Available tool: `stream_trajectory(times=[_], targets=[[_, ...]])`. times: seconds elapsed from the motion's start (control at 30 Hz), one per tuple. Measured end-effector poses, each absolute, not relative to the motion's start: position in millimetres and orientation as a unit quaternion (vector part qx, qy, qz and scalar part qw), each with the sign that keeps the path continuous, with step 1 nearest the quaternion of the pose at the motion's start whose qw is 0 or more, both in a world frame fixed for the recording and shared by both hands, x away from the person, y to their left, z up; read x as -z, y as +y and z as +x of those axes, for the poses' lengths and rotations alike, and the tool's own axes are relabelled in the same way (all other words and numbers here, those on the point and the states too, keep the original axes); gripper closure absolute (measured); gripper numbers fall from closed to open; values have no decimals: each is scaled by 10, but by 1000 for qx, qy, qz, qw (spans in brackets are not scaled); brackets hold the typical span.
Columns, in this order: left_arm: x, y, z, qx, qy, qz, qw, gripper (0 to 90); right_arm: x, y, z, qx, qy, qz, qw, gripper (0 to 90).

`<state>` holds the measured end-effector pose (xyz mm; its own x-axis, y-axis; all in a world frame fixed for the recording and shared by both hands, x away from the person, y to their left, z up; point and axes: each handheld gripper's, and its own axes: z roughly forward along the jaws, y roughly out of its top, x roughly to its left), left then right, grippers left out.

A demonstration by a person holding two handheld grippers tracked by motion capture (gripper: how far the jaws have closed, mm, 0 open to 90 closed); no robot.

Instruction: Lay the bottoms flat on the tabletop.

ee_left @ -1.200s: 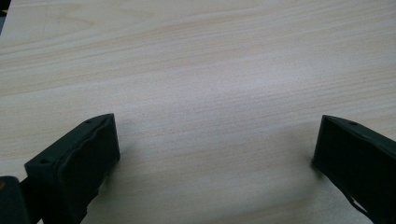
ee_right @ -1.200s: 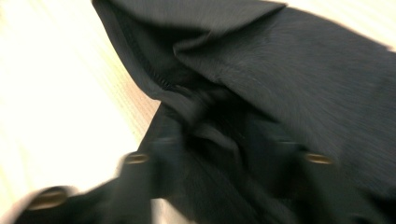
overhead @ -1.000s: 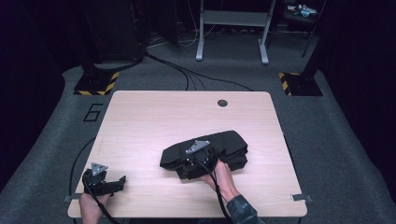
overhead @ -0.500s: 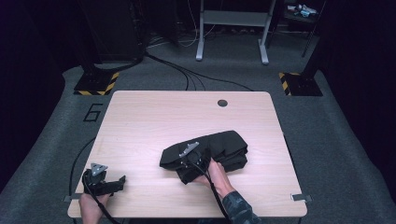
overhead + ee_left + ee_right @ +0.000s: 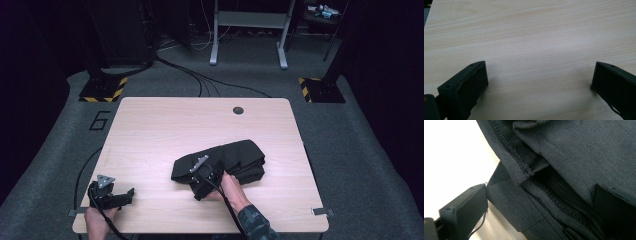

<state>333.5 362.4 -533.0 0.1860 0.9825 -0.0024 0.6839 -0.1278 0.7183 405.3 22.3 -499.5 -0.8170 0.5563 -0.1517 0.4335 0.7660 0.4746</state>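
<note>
1. Light wood-grain tabletop, rectangular with rounded corners, standing on grey carpeted floor.
2. Round dark grommet hole near the far edge, right of centre.
3. Folded black garment lying flat right of centre, towards the near edge; stitched seams and layered hems seen close up in the right gripper view.
4. Right gripper low at the garment's near-left edge, apparently resting on the cloth; contact hard to confirm.
5. Left gripper low at the near-left corner, well apart from the garment, bare wood between its jaws.
6. Two small metal brackets at the near edge, left and right.
</note>
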Motion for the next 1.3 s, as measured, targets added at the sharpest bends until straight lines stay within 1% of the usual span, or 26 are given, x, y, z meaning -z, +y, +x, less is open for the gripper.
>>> stream_trajectory(times=[0.1,0.33,0.37,0.47,0.5,0.53,0.6,0.7,0.8,1.1,1.2,1.3], targets=[[5330,3625,3335,-248,588,708,301,3,4985,229,4021,-219,925,266,161,151],[5327,3626,3334,-246,589,709,300,3,4934,176,4025,-249,914,284,147,486],[5330,3625,3334,-247,590,708,301,3,4928,162,4029,-252,915,286,134,519],[5329,3625,3334,-247,590,707,301,3,4923,148,4034,-266,909,296,123,625],[5329,3626,3334,-247,590,707,301,4,4923,141,4044,-271,908,294,124,687],[5329,3626,3334,-247,590,707,301,4,4926,137,4055,-276,906,300,114,703],[5329,3626,3334,-247,590,707,301,4,4916,148,4053,-275,907,297,116,759],[5329,3628,3334,-247,591,706,301,5,4883,184,4043,-276,905,297,129,799],[5329,3629,3334,-248,591,706,301,5,4820,185,4041,-287,900,300,134,814],[5326,3633,3335,-246,592,706,300,5,4482,88,4059,-337,880,297,157,823],[5325,3632,3332,-246,594,705,298,5,4413,102,4077,-343,875,301,159,826],[5325,3632,3331,-246,596,704,298,5,4362,158,4071,-348,872,311,148,829]])
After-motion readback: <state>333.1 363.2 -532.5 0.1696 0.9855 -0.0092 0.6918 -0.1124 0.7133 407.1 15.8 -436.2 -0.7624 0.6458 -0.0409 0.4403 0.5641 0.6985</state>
